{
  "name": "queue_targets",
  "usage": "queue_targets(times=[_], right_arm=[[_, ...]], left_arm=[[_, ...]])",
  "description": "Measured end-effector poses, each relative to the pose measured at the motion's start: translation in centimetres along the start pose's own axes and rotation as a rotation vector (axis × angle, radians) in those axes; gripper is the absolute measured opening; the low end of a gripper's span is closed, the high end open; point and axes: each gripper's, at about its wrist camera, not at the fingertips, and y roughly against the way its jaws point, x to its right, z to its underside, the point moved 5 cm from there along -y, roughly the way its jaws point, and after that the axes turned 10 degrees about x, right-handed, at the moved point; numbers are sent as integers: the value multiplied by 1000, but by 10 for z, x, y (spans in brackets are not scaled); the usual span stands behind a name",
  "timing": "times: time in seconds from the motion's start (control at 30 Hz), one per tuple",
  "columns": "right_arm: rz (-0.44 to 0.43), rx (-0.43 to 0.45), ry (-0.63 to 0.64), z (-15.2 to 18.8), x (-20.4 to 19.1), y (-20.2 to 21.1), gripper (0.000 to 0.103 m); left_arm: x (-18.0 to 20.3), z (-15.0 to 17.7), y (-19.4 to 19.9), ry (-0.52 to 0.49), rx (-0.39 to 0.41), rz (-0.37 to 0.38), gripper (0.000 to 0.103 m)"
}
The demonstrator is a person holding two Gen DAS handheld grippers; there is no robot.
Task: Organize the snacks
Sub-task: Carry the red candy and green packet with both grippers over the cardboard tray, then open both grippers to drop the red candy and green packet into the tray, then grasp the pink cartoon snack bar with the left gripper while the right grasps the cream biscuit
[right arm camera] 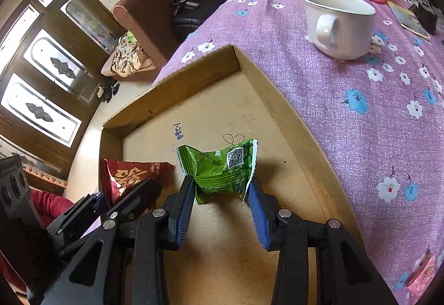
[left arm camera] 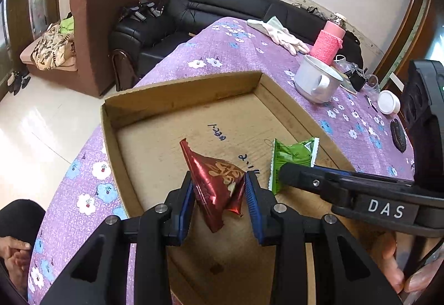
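Observation:
A shallow cardboard tray [left arm camera: 177, 95] lies on the purple flowered tablecloth; it also shows in the right wrist view [right arm camera: 194, 74]. My left gripper [left arm camera: 219, 188] is shut on a red triangular snack packet [left arm camera: 216, 180] and holds it over the tray floor. My right gripper [right arm camera: 222, 194] is shut on a green snack packet [right arm camera: 219, 169], also over the tray. In the left wrist view the right gripper [left arm camera: 288, 173] reaches in from the right with the green packet [left arm camera: 291, 155]. In the right wrist view the left gripper [right arm camera: 122, 194] holds the red packet [right arm camera: 125, 174] at the left.
A white mug [left arm camera: 316, 81] stands right of the tray on the tablecloth [right arm camera: 347, 99]. Behind it are a pink knitted bottle sleeve [left arm camera: 327, 42] and pale gloves [left arm camera: 277, 33]. A white lid [left arm camera: 388, 102] and a dark cookie [left arm camera: 398, 135] lie further right. A pink packet [right arm camera: 421, 274] lies near the front right.

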Motion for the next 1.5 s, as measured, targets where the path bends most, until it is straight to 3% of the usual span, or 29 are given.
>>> queue_targets(times=[0.3, 0.57, 0.73, 0.83, 0.97, 1.1, 1.5], right_arm=[[-37, 2, -28, 2, 4, 10, 47], [-103, 51, -58, 14, 8, 49, 48], [-125, 101, -49, 23, 15, 80, 62], [-136, 146, -75, 30, 24, 103, 63], [-195, 182, -175, 41, 49, 128, 63], [-188, 238, -235, 51, 83, 157, 63], [-66, 457, -339, 95, 202, 253, 63]], left_arm=[[0, -1, 4, 10, 9, 5, 39], [7, -1, 20, 9, 31, 8, 40], [19, 4, 36, -3, 47, 21, 41], [30, 8, 47, -4, 61, 37, 42], [48, 11, 62, -22, 77, 60, 43], [75, 14, 76, -64, 91, 86, 48], [177, 57, 85, -200, 27, 209, 49]])
